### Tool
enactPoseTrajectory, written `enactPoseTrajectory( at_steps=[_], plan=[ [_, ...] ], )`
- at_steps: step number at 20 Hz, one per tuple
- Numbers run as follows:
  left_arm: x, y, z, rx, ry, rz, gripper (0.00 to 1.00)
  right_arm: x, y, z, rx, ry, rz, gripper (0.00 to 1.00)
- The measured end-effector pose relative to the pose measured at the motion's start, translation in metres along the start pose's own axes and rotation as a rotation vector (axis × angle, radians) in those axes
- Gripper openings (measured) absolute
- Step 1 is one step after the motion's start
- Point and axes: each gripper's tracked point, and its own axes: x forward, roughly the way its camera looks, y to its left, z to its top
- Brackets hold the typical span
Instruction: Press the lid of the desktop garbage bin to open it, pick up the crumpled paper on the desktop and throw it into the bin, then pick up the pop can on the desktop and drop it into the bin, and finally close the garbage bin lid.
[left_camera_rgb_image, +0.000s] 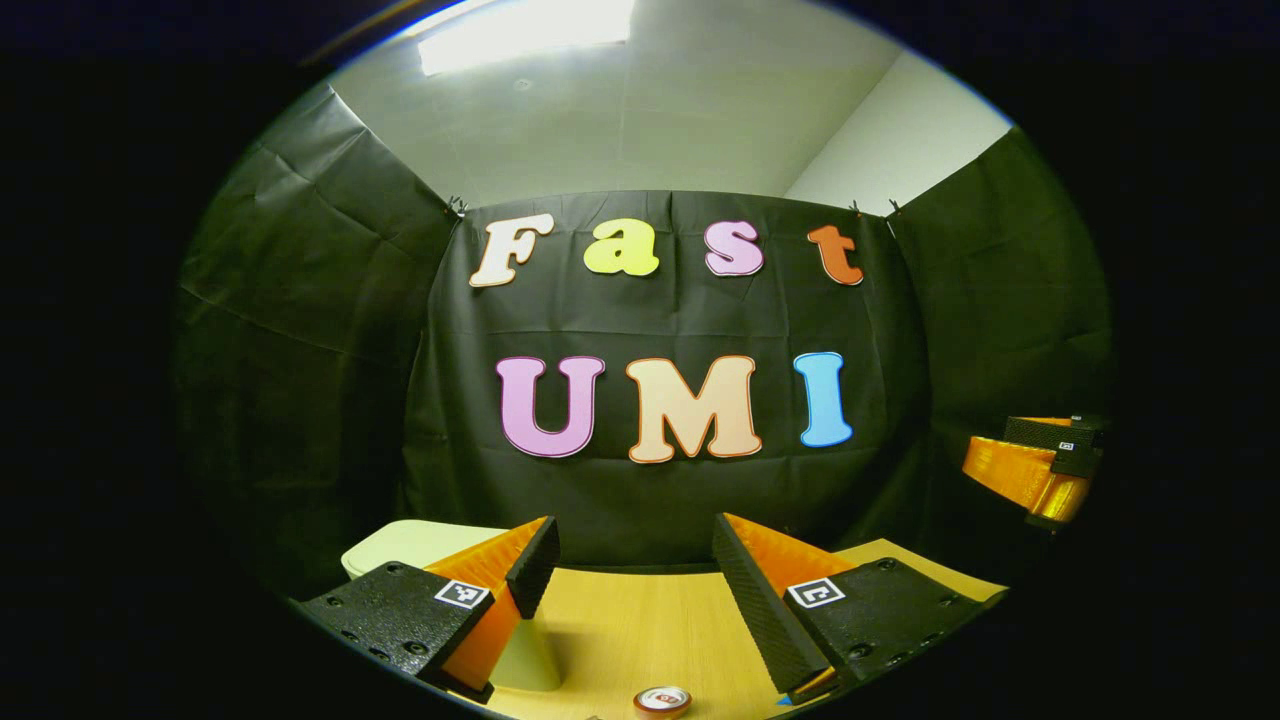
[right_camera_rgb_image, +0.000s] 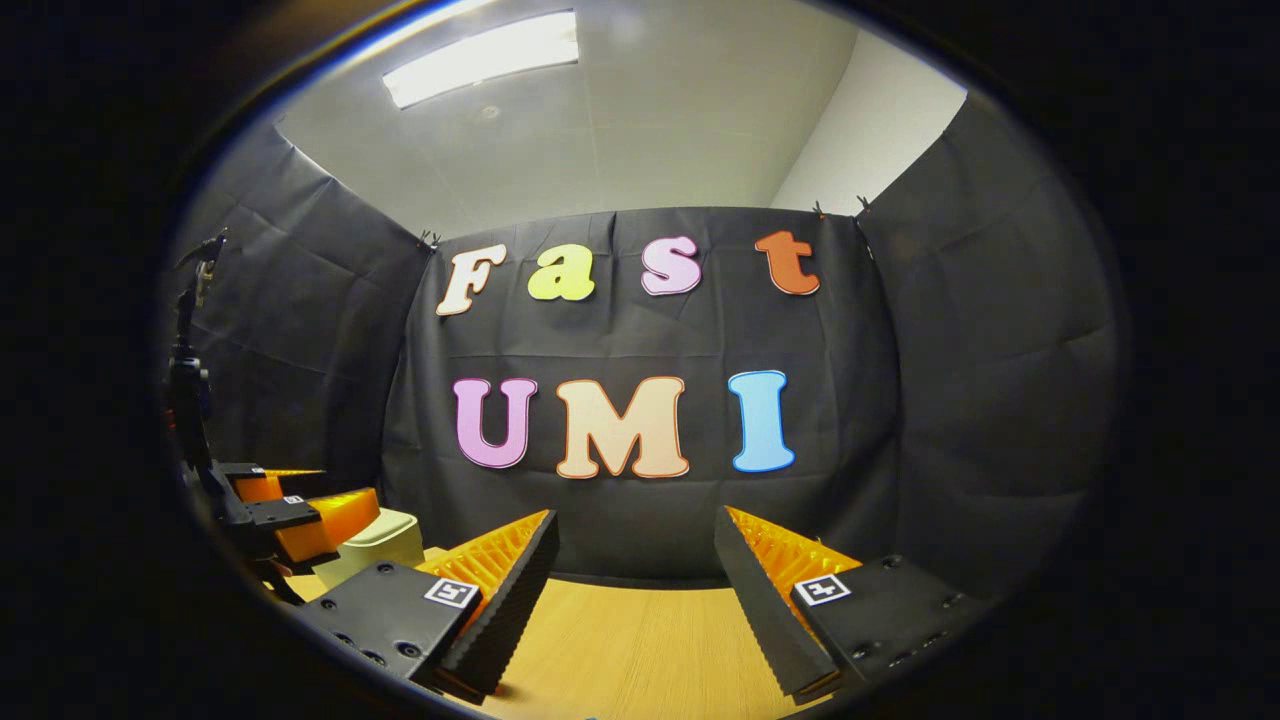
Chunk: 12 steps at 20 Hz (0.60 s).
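Left gripper (left_camera_rgb_image: 634, 565): I see my two fingers spread wide apart, with nothing between them.
Pop can (left_camera_rgb_image: 662, 700): It stands at the very bottom of the left gripper view, below the gap in my fingers. I see its round top from above. It touches nothing.
Bin (left_camera_rgb_image: 420, 545): It is pale and sits on the table just behind my left finger, with its lid down. In the right gripper view the bin (right_camera_rgb_image: 385, 540) is far off to the left.
Crumpled paper: I cannot tell where it is.
Right gripper (right_camera_rgb_image: 637, 575): These fingers are spread wide too, holding nothing.
Table (left_camera_rgb_image: 650, 630): Bare wood runs between my left fingers up to the far edge. In the right gripper view the table (right_camera_rgb_image: 640, 640) is bare wood between the fingers as well, so there is room to move there.
Other gripper: From the left gripper view it hangs at the far right, above the table's right edge. From the right gripper view the left one is at the far left, just in front of the bin.
Table's far edge: It meets the black cloth wall (left_camera_rgb_image: 660, 320).
Ceiling light (left_camera_rgb_image: 525, 30): It glows high above the wall.
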Motion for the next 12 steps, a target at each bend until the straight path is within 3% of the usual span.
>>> enactPoseTrajectory(
  at_steps=[7,8,12],
  plan=[
    [-0.0012,0.0027,0.0038,0.030,-0.008,0.004,0.89,0.0040,0.0063,-0.0030,-0.006,0.005,0.025,0.98],
    [-0.0009,0.0029,0.0038,0.032,-0.008,0.004,0.85,0.0048,0.0063,-0.0036,-0.007,0.007,0.027,0.98],
    [0.0021,0.0114,0.0037,0.052,-0.005,0.032,0.52,0.0071,0.0043,-0.0049,-0.009,0.013,0.025,0.98]
  ],
)
